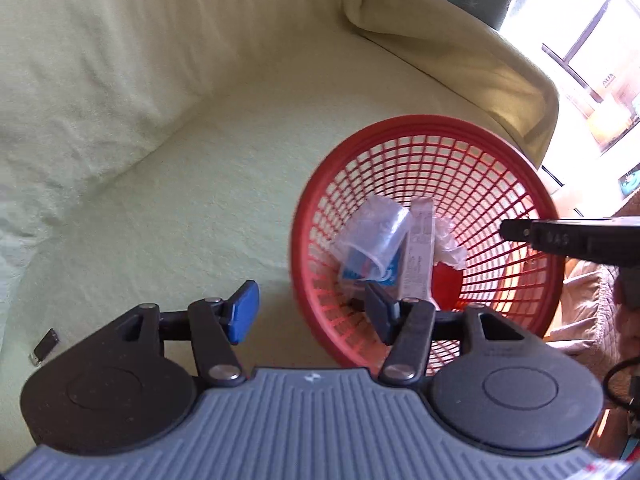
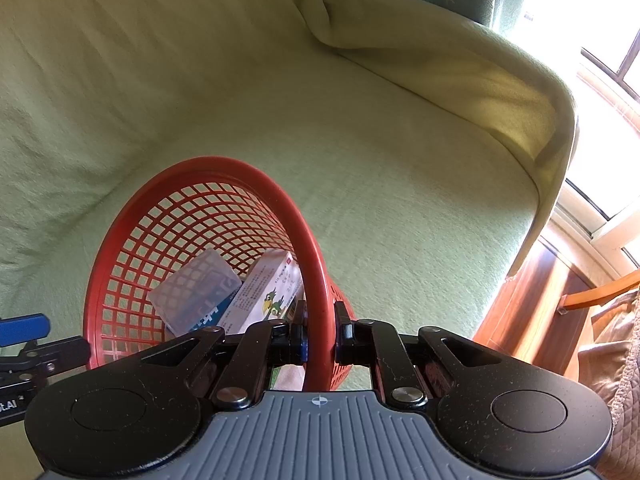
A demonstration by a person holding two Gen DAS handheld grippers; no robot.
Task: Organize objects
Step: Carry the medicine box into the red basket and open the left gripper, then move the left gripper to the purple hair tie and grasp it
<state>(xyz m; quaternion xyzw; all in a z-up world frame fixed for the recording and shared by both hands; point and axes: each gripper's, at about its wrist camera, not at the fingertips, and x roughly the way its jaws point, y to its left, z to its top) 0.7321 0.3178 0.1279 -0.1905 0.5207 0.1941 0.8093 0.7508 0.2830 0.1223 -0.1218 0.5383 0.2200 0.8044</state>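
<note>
A red mesh basket (image 1: 432,124) stands tilted on a pale green covered sofa (image 1: 180,184). Inside it lie a clear plastic cup (image 1: 376,236), a white medicine box (image 1: 418,256) and a crumpled white tissue (image 1: 448,246). My left gripper (image 1: 312,312) is open at the basket's near left side, one finger over the sofa and the other over the basket, with nothing pressed between the pads. My right gripper (image 2: 320,336) is shut on the basket's rim (image 2: 240,168). The right wrist view also shows a translucent box (image 2: 196,296) and a parrot-printed carton (image 2: 268,292) in the basket.
A small black object (image 1: 45,347) lies on the sofa seat at the far left. The sofa back (image 2: 160,60) and armrest (image 2: 500,92) surround the seat. A wooden cabinet (image 2: 528,300) and a bright window (image 1: 592,40) are to the right.
</note>
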